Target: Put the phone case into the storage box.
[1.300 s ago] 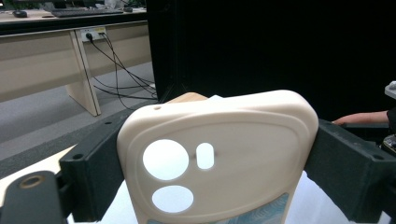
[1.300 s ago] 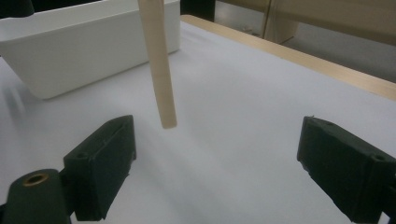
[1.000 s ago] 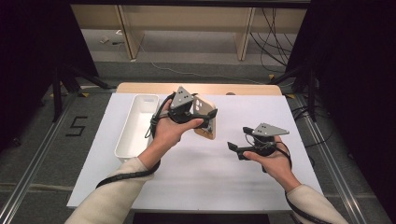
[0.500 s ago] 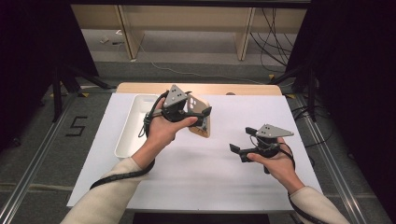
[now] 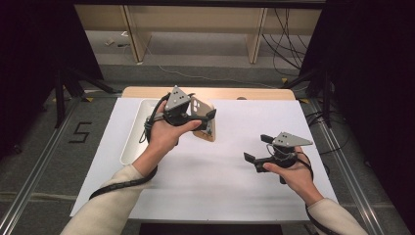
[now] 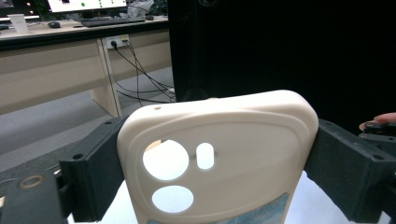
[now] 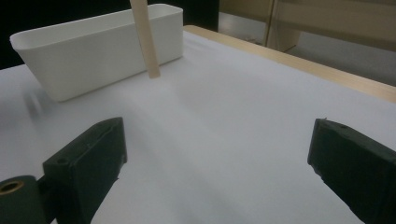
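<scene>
1. High view: left gripper (image 5: 208,117) is held up above the white sheet (image 5: 220,186), clamped on a cream phone case (image 5: 203,122) across its width. The case hangs just beside the white bin (image 5: 128,147), on the side toward the table's middle; whether its lower edge touches the sheet can't be told from here.
2. Left gripper view: shows what the high view can't. The case (image 6: 224,154) has two round cutouts and one small slot, with a bluish print strip at the bottom edge. Both black jaws press flat on its two side edges, so the grip is firm. A fingertip (image 6: 380,119) shows at the right edge.
3. High view: right gripper (image 5: 262,152) is well apart from the case, low over the sheet near its right side, held in the right hand (image 5: 293,174), jaws pointing toward the left gripper.
4. Right gripper view: jaws stand wide apart with bare sheet (image 7: 224,116) between them, nothing held; they have just been opening further.
5. Right gripper view also gives the side-on look: the bin (image 7: 93,51) is a straight-walled white tub, and the case (image 7: 145,37) appears edge-on as a thin tan strip in front of it, its lower end close over the sheet.
6. Wooden table edge (image 7: 299,63) runs beyond the sheet.
</scene>
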{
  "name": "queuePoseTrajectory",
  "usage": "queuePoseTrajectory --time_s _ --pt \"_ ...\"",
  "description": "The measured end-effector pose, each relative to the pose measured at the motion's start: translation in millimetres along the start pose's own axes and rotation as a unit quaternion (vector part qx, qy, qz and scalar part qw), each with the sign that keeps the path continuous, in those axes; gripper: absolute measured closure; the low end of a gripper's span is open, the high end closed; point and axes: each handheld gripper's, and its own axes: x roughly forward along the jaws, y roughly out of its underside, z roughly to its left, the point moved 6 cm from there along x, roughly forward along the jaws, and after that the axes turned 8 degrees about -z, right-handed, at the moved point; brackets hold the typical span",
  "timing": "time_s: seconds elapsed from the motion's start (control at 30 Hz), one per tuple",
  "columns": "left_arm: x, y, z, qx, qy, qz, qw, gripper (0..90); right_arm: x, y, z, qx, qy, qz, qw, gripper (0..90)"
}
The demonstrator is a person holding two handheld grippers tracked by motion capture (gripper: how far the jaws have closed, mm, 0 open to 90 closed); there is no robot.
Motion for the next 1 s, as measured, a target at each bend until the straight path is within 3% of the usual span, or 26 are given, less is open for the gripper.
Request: queuePoseTrajectory --time_s 1.0 --pt "-20.7 -7.0 25.4 0.004 -0.031 0.0 0.9995 10.9 -14.4 2.7 -2.7 0.0 0.0 -0.009 1.0 6.1"
